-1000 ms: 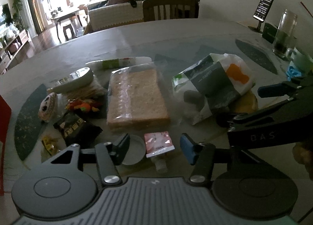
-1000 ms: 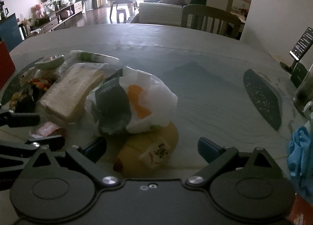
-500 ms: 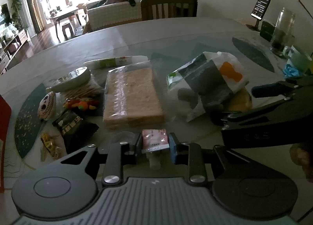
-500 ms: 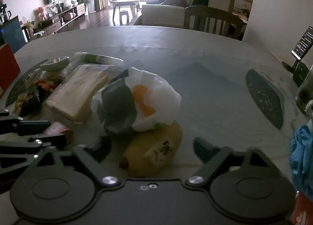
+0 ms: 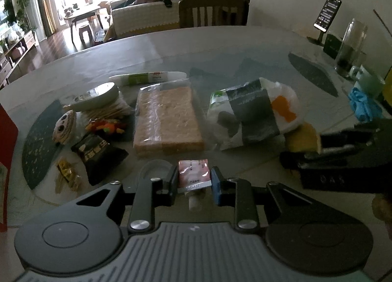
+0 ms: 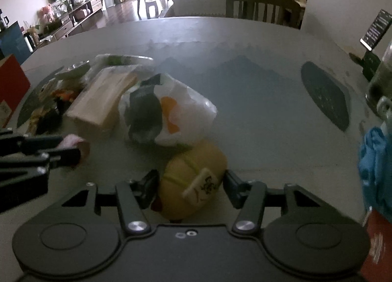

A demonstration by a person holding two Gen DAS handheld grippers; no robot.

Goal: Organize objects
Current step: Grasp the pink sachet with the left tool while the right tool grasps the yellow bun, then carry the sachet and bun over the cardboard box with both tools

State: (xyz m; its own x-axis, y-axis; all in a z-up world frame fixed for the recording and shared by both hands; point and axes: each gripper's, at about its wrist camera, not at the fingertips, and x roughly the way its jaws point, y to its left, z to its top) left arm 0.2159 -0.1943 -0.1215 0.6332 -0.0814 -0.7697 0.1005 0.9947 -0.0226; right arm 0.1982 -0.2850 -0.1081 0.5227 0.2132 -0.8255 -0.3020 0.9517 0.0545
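The small pink spouted pouch point(image 5: 193, 176) sat at the near edge of the table point(image 5: 220, 49), pinched across its body by the left gripper point(image 5: 193, 181), whose fingers had closed onto its two sides, while the right gripper point(image 6: 191, 184) had drawn in on the yellow plush toy point(image 6: 193, 179) just beside the white printed bag point(image 6: 169, 113), its pads touching or nearly touching the soft sides. A soft pouch gripped so near its bottom edge could, I judged, slide or fold out of the pads on lifting, and the squashy toy could squirm free if the squeeze was light. No bin or tray showed; the clear bag point(image 5: 166, 120) held a loaf of sliced bread, and what the white printed bag held could not be told.
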